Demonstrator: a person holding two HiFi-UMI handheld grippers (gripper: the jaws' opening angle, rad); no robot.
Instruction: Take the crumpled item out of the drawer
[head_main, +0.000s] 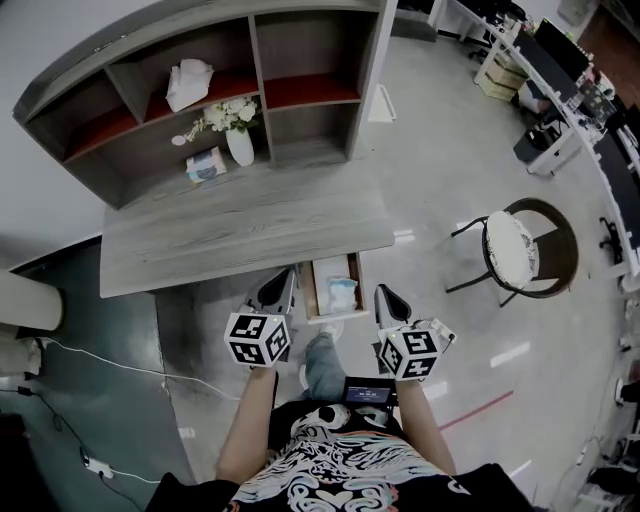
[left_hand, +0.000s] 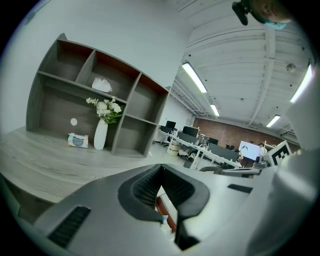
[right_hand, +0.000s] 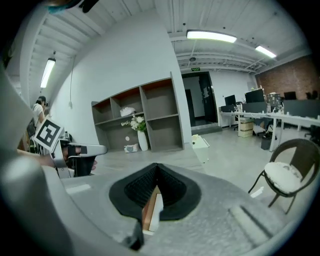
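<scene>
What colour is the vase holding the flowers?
White; the vase shows best in the left gripper view.

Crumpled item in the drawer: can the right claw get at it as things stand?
Probably yes. The drawer is open, the crumpled item lies uncovered inside, and the right claw hangs just right of it, nothing between. Its jaws are together and would have to open first.

Bright, even light from ceiling tubes (right_hand: 211, 35); shadows faint. Glare streaks on floor (head_main: 510, 355) in head view. Gripper views fisheye, corners black, lines bowed. Bodies of left gripper (left_hand: 161, 170) and right gripper (right_hand: 156, 170) soft, out of focus close up.
</scene>
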